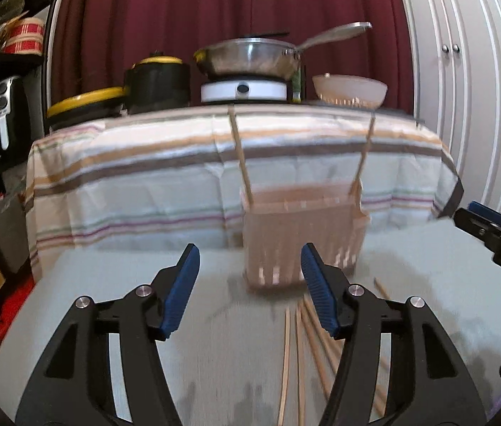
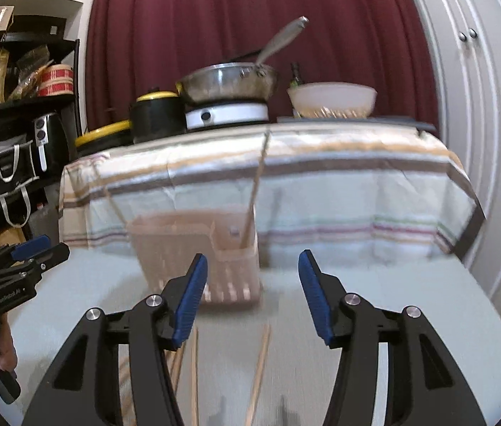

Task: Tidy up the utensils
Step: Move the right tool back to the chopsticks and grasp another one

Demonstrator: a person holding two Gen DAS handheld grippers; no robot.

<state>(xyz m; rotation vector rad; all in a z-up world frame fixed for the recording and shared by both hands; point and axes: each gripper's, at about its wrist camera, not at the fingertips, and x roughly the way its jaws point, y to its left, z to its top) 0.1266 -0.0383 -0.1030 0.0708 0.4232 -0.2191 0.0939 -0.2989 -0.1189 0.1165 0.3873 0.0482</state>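
- the left claw [image 1: 250, 291] stands apart with nothing between its blue pads, and it hovers over the pale surface [image 1: 115, 305] short of the holder [image 1: 303, 241].
- the right claw [image 2: 252, 300] is likewise apart and empty, above the same surface, with the holder ahead and a little to its left.
- the holder is a pinkish slotted basket standing upright on the surface; two chopsticks [image 1: 241, 156] lean out of it, one at each end.
- the loose chopsticks [image 1: 307, 348] lie flat in a fan on the surface just in front of the holder, partly under the left claw's right finger; some seem to overlap, though blur makes it hard to tell.
- both views are smeared, so the exact lie of each stick is uncertain; a reach aimed from here could land between sticks or catch two at once.
- the sticks are thin and lie flush on the surface, so pads closing from above may slide over one or flick it sideways towards the edge.
- a claw coming in low near the holder could knock it; it looks light, and a nudge may tip it and spill the two sticks already inside.
- the two claws work close together over a small patch, so they may bump if both go for the same bundle.
- a stick held near one end may swing and miss the holder's opening.
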